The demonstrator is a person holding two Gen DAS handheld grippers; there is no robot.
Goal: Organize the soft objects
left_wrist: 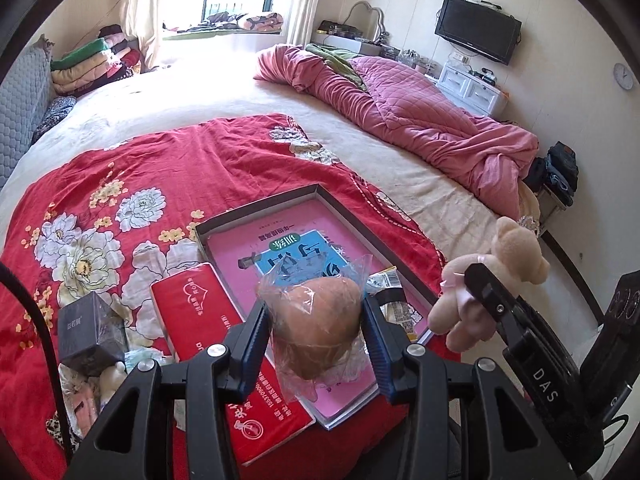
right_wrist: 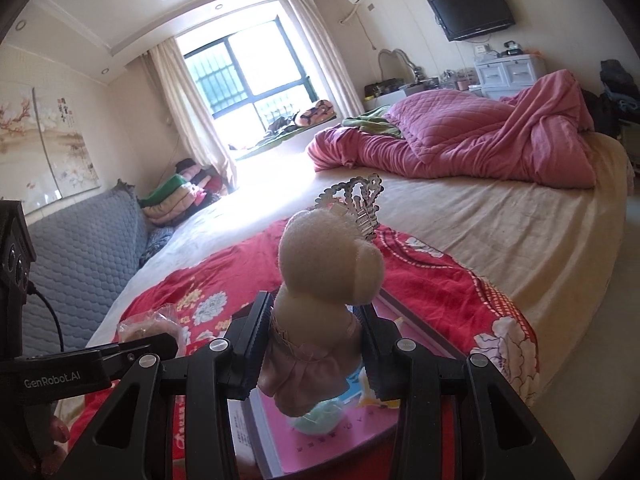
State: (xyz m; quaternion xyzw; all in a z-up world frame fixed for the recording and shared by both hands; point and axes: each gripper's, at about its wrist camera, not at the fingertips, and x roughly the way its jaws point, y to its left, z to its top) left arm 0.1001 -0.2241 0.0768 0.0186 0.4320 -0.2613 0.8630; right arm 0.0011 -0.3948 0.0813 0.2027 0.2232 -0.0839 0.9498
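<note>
My left gripper (left_wrist: 314,320) is shut on a brown rounded soft object wrapped in clear plastic (left_wrist: 316,320), held above a shallow dark tray (left_wrist: 256,208) that has a pink book (left_wrist: 248,252) in it. My right gripper (right_wrist: 316,344) is shut on a cream teddy bear in a pink dress (right_wrist: 328,264), gripped around its body, also over the tray. In the left wrist view the bear (left_wrist: 508,256) hangs at the right, clamped in the right gripper (left_wrist: 476,280). A silver tiara (right_wrist: 358,200) shows just behind the bear's head. A light green ball (right_wrist: 320,420) lies on the book below the bear.
A red flowered blanket (left_wrist: 140,176) covers the near part of the bed. On it lie a red tissue pack (left_wrist: 200,308), a dark small box (left_wrist: 90,328) and small soft items (left_wrist: 100,384) at the lower left. A pink quilt (left_wrist: 400,108) is bunched at the far right.
</note>
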